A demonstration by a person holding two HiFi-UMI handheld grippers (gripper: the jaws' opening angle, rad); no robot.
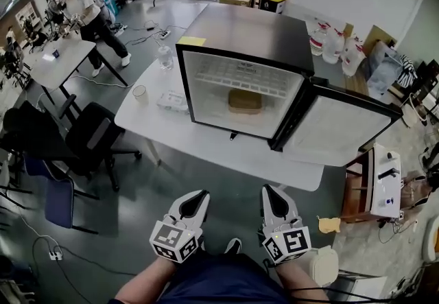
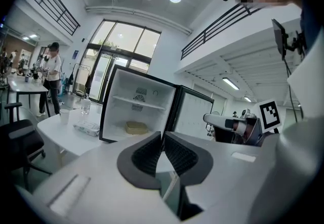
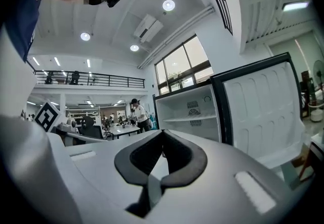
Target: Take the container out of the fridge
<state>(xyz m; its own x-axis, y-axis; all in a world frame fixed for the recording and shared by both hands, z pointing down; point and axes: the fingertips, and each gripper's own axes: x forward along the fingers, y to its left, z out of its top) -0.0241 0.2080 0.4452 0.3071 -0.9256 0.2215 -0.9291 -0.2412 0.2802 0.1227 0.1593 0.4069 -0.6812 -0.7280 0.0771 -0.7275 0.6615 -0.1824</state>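
- Fridge (image 1: pixel 240 55): stands on the white table (image 1: pixel 206 145), its door (image 1: pixel 343 127) swung wide open to the right.
- Container (image 1: pixel 245 101): a flat tan box on the fridge floor, below the wire shelf (image 1: pixel 233 76), towards the middle; neither gripper touches it.
- Left gripper (image 1: pixel 197 198): held low in front of the person, well short of the table; jaws pressed together at the tips, nothing between them.
- Right gripper (image 1: pixel 269 193): beside the left one, also clear of the table; jaws closed tip to tip and empty.
- Table top, left of the fridge: a paper cup (image 1: pixel 140 94), a clear bottle (image 1: pixel 164 55) and a flat packet (image 1: pixel 171 100).
- Background: a person (image 1: pixel 82 11) stands at another table at upper left.
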